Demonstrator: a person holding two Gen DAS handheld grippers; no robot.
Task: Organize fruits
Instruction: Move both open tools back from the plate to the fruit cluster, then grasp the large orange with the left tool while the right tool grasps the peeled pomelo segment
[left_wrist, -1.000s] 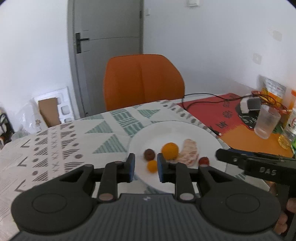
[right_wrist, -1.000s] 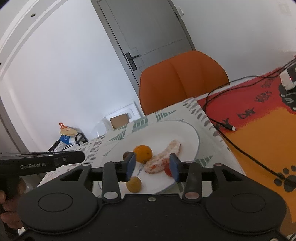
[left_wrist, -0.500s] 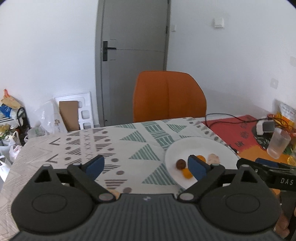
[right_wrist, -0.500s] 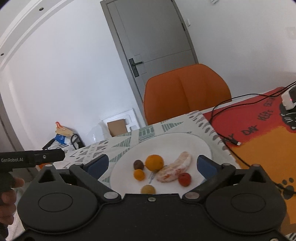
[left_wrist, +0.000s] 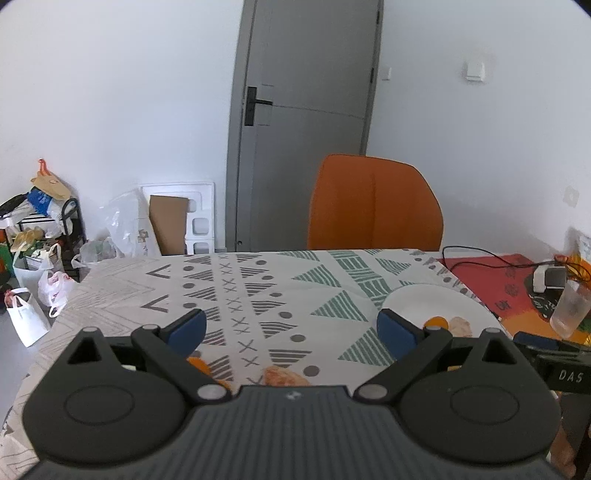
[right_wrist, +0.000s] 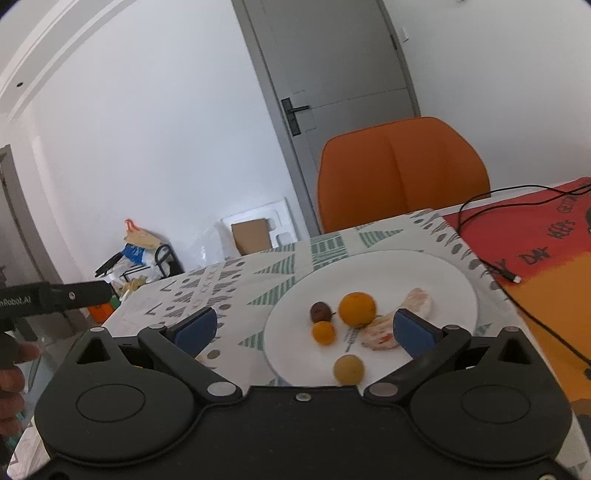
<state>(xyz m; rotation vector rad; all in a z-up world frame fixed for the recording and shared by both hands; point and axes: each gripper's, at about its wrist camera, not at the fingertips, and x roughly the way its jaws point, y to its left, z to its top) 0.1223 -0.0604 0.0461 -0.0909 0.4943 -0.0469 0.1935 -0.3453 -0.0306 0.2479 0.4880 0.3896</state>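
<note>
A white plate (right_wrist: 424, 269) on the patterned tablecloth holds an orange (right_wrist: 357, 309), a small dark fruit (right_wrist: 320, 311), a small orange fruit (right_wrist: 324, 332), a yellowish round fruit (right_wrist: 348, 368) and a peeled pale segment (right_wrist: 417, 300). My right gripper (right_wrist: 303, 328) is open and empty just in front of the plate. My left gripper (left_wrist: 291, 328) is open and empty over the cloth left of the plate (left_wrist: 413, 299). Close under it lie an orange piece (left_wrist: 199, 365) and a peeled segment (left_wrist: 282, 376), partly hidden by the gripper body.
An orange chair (left_wrist: 375, 203) stands behind the table. A red-orange mat (left_wrist: 495, 280) at the right carries a black cable (right_wrist: 491, 221), a plastic cup (left_wrist: 570, 308) and a charger. Bags and a rack stand on the floor at left.
Both grippers opened wide from nearly shut and pulled back from the plate. The left one swung left, over the bare cloth. A yellowish fruit now lies on the plate's near edge.
</note>
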